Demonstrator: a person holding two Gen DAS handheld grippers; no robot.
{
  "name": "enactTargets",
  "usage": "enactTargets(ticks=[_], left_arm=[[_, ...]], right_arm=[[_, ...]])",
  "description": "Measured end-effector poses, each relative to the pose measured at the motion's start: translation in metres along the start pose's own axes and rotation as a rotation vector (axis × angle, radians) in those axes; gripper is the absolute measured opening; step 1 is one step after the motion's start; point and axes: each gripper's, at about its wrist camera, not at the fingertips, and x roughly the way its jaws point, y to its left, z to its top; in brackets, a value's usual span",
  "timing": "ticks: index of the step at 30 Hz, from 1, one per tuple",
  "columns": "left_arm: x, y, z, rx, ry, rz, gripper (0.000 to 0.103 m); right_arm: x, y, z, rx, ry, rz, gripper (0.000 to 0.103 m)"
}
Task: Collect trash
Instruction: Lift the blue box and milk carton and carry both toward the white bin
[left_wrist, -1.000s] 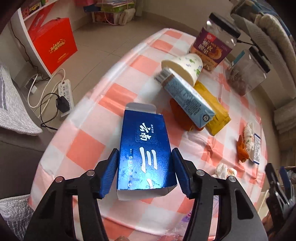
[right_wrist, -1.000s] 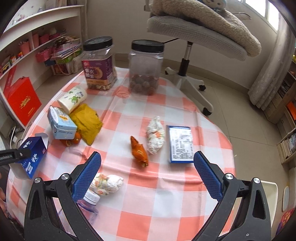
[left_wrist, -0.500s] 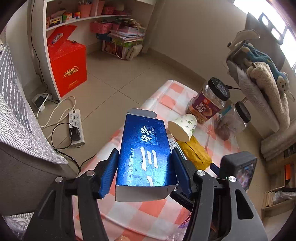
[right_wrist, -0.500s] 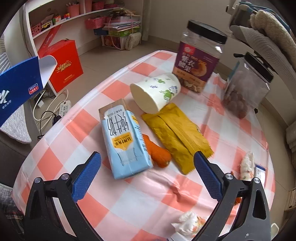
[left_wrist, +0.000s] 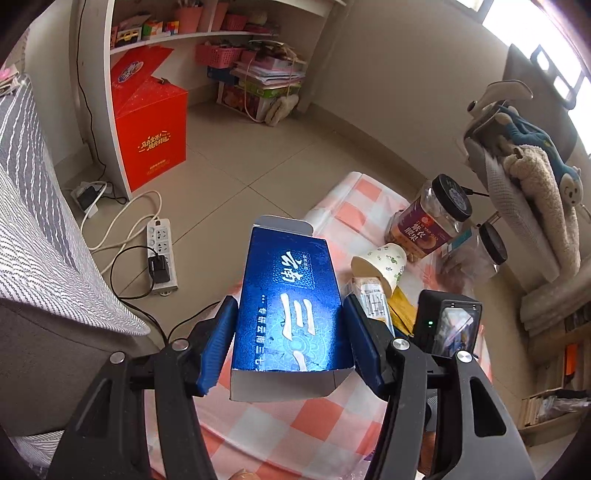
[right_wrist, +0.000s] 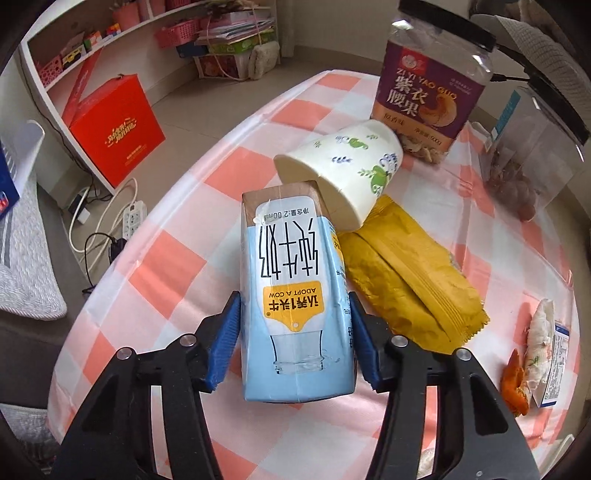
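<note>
The left claw (left_wrist: 290, 343) stood about half open, its blue pads pressed on the sides of a blue carton (left_wrist: 290, 306) held clear above the worktop (left_wrist: 295, 424). The right claw (right_wrist: 295, 339) had just been closing, and its pads flanked a pale blue milk carton (right_wrist: 295, 291) lying on the checked worktop (right_wrist: 166, 266); whether they pressed it I could not tell. Just beyond lay a tipped paper cup (right_wrist: 351, 166), a yellow wrapper (right_wrist: 406, 280) to its right, a red box (right_wrist: 114, 129) on the floor far left.
</note>
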Motion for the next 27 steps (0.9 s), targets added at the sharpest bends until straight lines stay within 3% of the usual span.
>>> enactTargets(ticks=[11,27], left_arm=[[-0.003,-0.03,-0.013,0.08,-0.033,0.012,0.058],[-0.005,-0.115,-0.062,0.261,-0.094,-0.027,0.058]], right_arm=[[-0.087,-0.039,-0.006,0.091,-0.171,-0.063,0.053],[-0.17,-0.107,-0.08,0.195,-0.336,-0.156,0.053]])
